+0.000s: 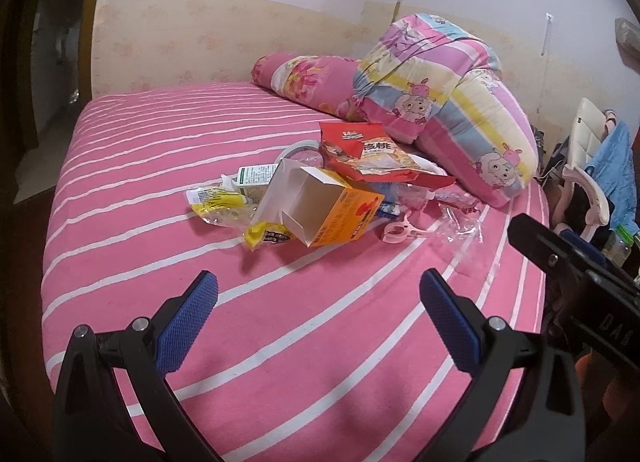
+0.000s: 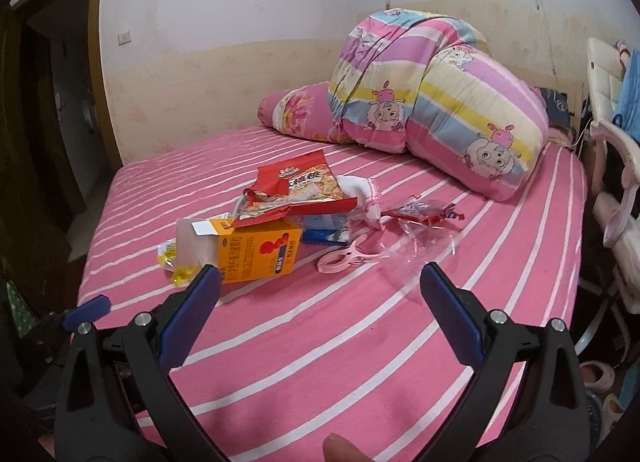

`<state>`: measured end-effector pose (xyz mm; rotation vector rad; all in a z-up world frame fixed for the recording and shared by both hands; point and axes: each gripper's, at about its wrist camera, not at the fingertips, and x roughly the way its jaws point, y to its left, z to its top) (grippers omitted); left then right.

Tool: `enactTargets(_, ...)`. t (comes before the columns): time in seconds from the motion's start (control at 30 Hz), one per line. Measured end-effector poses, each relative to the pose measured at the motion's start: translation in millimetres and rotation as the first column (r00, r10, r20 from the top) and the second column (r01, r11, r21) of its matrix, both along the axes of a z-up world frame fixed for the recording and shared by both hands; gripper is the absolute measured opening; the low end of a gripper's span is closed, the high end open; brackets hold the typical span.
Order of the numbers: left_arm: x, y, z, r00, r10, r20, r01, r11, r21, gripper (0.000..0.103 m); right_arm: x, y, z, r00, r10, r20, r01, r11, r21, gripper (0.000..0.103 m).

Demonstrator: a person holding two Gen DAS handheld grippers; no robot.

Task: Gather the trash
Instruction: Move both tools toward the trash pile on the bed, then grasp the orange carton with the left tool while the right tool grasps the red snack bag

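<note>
Well, pink clip [image 2: 347, 258] lies beside orange box [image 2: 256, 254] — folded quilt [image 2: 440, 101] behind.

Both views are lit softly and evenly by indoor light with a slight pinkish cast; the source is not visible. The bed [image 1: 280, 342] shows only faint shadows under the trash [image 1: 320, 197]. The doorway [image 2: 52, 101] at left is dim. Fisheye distortion bends the bed's stripes and the wall [image 2: 240, 1], and dark vignetting fills the corners. The middle is fairly sharp, the edges softer.
</note>
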<state>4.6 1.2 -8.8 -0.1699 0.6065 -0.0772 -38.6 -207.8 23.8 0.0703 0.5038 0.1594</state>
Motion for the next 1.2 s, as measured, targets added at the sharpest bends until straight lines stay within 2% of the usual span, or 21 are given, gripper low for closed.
enactTargets(0.33,1.8,3.2,0.7,1.0,0.01,0.008,-0.01,1.0,-0.027,0.098,16.1,-7.1,-13.8,0.993,0.062,-0.098,-0.05,0.991,0.126,0.098)
enactTargets(0.5,4.7,0.3,2.8,1.0,-0.015,0.023,0.016,0.999,-0.033,0.098,19.0,-9.1,-12.7,0.993,0.09,-0.07,-0.079,0.987,0.14,0.098)
enactTargets(0.6,8.5,-2.2,3.6,0.999,-0.03,0.027,0.031,0.999,-0.028,0.098,25.5,-8.6,-12.4,0.987,0.134,-0.085,-0.119,0.98,0.158,0.098)
enactTargets(0.7,12.8,-5.9,5.5,0.997,-0.055,0.048,0.057,0.998,-0.023,0.098,33.7,-14.5,-13.9,0.985,0.146,-0.096,-0.122,0.969,0.217,0.098)
enactTargets(0.8,19.6,-13.7,5.9,0.992,-0.097,0.076,0.096,0.995,0.019,0.098,44.9,-19.6,-14.4,0.984,0.15,-0.1,-0.12,0.958,0.261,0.098)
enactTargets(0.87,28.0,-20.3,3.7,0.988,-0.137,0.077,0.132,0.989,0.062,0.098,56.6,-24.1,-19.4,0.976,0.179,-0.122,-0.13,0.934,0.332,0.098)
enactTargets(1.03,52.7,-21.7,-2.8,0.982,-0.171,0.083,0.163,0.982,0.096,0.097,79.5,-36.0,-32.7,0.96,0.208,-0.186,-0.09,0.862,0.498,0.098)
enactTargets(1.2,76.0,-25.5,-9.3,0.977,-0.199,0.077,0.189,0.974,0.121,0.097,97.0,-32.6,-34.0,0.957,0.225,-0.183,-0.089,0.829,0.553,0.098)
